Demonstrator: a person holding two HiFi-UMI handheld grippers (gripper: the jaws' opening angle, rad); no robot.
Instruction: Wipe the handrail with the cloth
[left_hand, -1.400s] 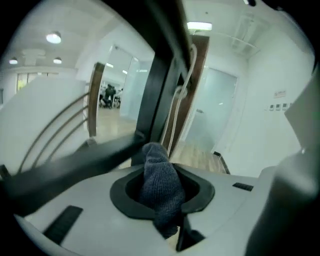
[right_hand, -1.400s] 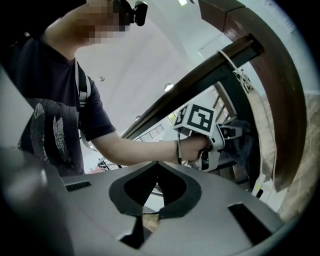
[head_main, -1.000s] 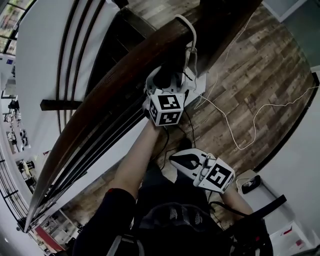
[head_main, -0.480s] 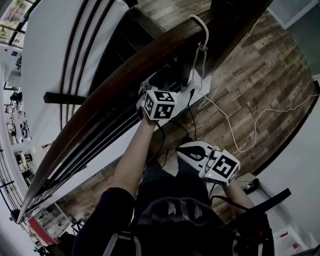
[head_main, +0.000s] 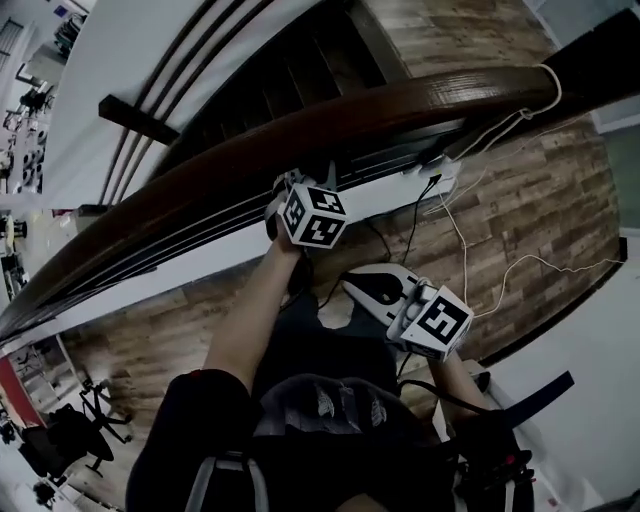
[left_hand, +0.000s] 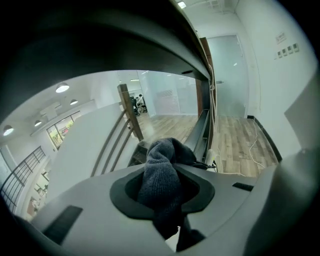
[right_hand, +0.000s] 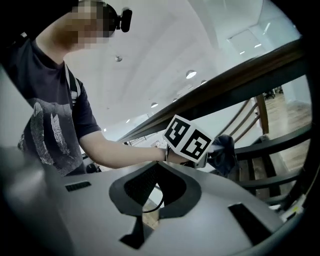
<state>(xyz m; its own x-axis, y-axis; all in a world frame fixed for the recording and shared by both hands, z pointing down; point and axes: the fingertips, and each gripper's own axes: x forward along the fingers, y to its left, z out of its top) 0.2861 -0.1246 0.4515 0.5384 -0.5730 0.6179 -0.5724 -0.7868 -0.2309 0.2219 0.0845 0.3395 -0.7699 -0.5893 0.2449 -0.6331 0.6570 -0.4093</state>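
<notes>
The dark brown handrail (head_main: 330, 115) curves from lower left to upper right in the head view. My left gripper (head_main: 318, 180) reaches up to its underside edge, shut on a dark grey knitted cloth (left_hand: 161, 167) that bulges out between the jaws. The rail (left_hand: 100, 40) looms dark just above the left gripper (left_hand: 162, 192). From the right gripper view the cloth (right_hand: 223, 151) hangs beyond the left marker cube, just under the rail (right_hand: 235, 82). My right gripper (head_main: 354, 288) hovers lower, near my body, shut and holding nothing (right_hand: 149, 202).
Dark balusters (head_main: 230, 215) run under the rail beside a white wall panel. A white cable (head_main: 470, 250) trails over the wooden floor (head_main: 530, 200) from a white box (head_main: 440, 172). An office chair (head_main: 60, 440) stands at the lower left.
The head view has swung, so the rail now lies flatter across the frame. My left gripper with the cloth has shifted a little along the rail. The right gripper has barely moved.
</notes>
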